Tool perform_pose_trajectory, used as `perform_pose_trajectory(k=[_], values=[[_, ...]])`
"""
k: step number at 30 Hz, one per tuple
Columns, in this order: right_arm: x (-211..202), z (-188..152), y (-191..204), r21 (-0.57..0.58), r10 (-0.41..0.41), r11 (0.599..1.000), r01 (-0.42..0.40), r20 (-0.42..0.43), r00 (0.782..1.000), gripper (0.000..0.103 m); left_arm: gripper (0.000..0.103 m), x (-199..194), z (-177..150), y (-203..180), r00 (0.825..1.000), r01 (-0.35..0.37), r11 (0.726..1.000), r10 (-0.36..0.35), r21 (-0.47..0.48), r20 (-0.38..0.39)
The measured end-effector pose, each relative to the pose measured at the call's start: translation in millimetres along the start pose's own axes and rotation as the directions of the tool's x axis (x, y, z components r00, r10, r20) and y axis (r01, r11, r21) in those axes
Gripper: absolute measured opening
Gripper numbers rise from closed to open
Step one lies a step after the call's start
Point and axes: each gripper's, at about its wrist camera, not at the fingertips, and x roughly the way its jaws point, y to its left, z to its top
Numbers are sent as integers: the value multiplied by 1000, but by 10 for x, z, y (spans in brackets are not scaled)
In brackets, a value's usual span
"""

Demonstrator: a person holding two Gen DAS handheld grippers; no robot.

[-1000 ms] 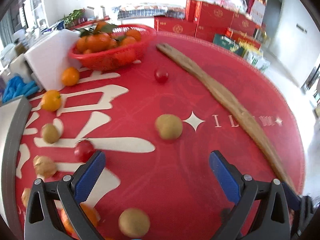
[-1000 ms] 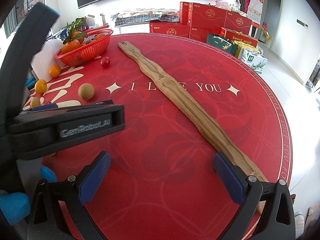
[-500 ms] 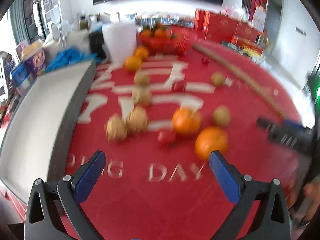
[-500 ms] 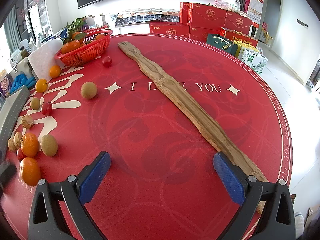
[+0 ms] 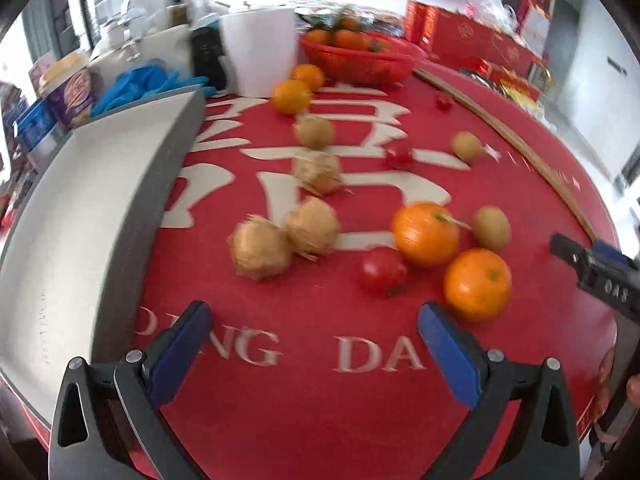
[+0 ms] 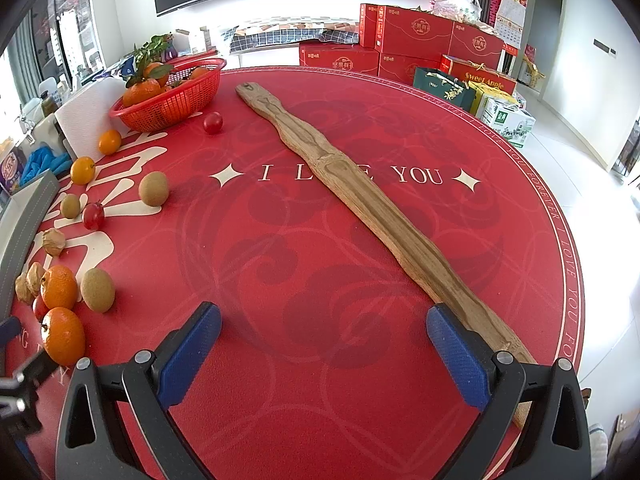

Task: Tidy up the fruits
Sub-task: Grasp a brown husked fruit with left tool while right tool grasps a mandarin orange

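Observation:
Loose fruit lies on the red round table [image 6: 320, 280]. In the left wrist view, two oranges [image 5: 476, 284] [image 5: 426, 234], a cherry tomato [image 5: 382, 270], a kiwi [image 5: 491, 228] and papery husk fruits [image 5: 260, 248] lie just ahead of my open, empty left gripper [image 5: 312, 344]. Further back are more kiwis [image 5: 314, 132], oranges [image 5: 291, 97] and tomatoes [image 5: 398, 154]. A grey-rimmed white tray [image 5: 132, 208] runs along the left. My right gripper [image 6: 322, 350] is open and empty over the table's middle; the same fruit [image 6: 63, 336] lies to its left.
A red basket [image 6: 172, 98] of oranges stands at the back left. A long wooden board [image 6: 360, 208] lies diagonally across the table. A white box [image 5: 264, 52], blue gloves [image 5: 140, 82] and containers [image 5: 70, 92] sit beyond the tray. Red gift boxes [image 6: 420, 44] stand behind.
My left gripper has swung left and back, from facing the basket to facing the near fruit cluster and tray. My right gripper has stayed still.

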Motion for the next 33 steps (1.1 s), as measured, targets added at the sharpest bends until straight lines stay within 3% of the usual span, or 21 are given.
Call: perform_pose_trajectory(k=[7, 13, 21, 29, 33], values=[[-1, -3, 2, 0, -1, 1000, 1, 1, 1000, 103, 97, 78, 134, 77, 1000, -9, 1000, 9, 23, 22], [-1, -2, 2, 0, -1, 1000, 1, 0, 1000, 103, 70, 80, 290, -5, 999, -8, 998, 5, 68, 40], [-1, -2, 2, 0, -1, 1000, 1, 0, 1000, 103, 68, -50, 171, 71, 999, -3, 995, -2, 105, 50], [-1, -2, 3, 0, -1, 1000, 1, 0, 1000, 103, 25, -86, 235, 5, 999, -11, 993, 7, 115, 34], [-2, -3, 3, 0, 0, 1000, 0, 0, 1000, 103, 25, -167, 139, 11, 999, -20, 995, 17, 101, 38]])
